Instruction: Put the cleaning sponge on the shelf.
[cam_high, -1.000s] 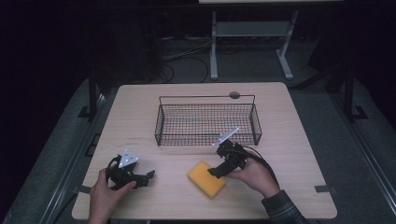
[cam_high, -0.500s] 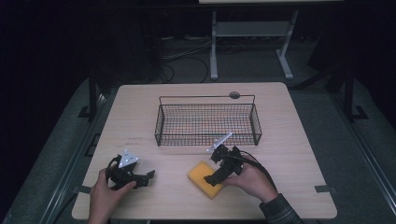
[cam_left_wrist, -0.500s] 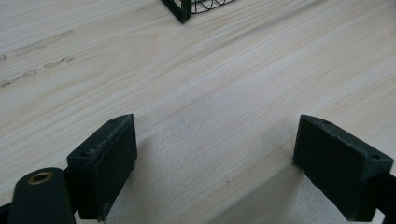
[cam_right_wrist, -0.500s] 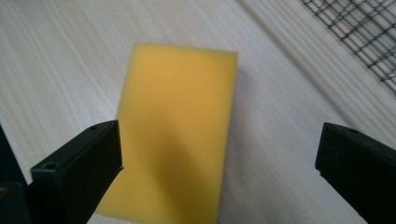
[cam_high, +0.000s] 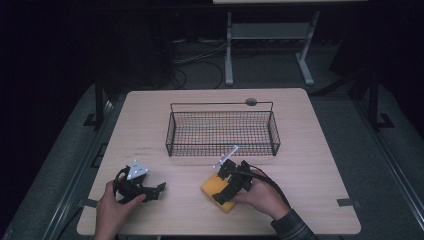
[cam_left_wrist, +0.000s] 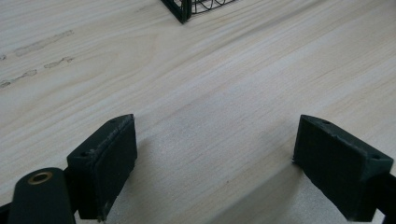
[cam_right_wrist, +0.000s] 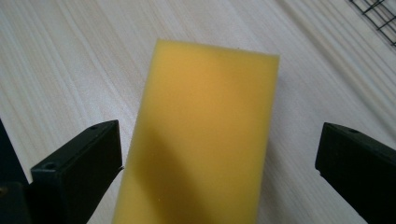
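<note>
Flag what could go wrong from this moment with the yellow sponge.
The right tool is open around the yellow rectangular foam sponge, which sits nearer one jaw, so closing may push or twist it rather than pinch it squarely. The black wire mesh basket stands just beyond; a low lift could catch its near rim.

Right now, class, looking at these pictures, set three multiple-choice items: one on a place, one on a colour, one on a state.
1. Where does the yellow rectangular foam sponge lie?
A. in the black wire basket
B. on the pale wooden table, in front of the basket
C. on the floor

2. What colour is the wire basket?
A. white
B. red
C. black

3. How do the right tongs stand?
A. open, jaws either side of the sponge
B. shut on the sponge
C. shut on nothing

Answers: 1 B, the high view shows it on the table near the basket's front; 2 C, its mesh is black; 3 A, the right gripper view shows a wide gap between the jaws.
</note>
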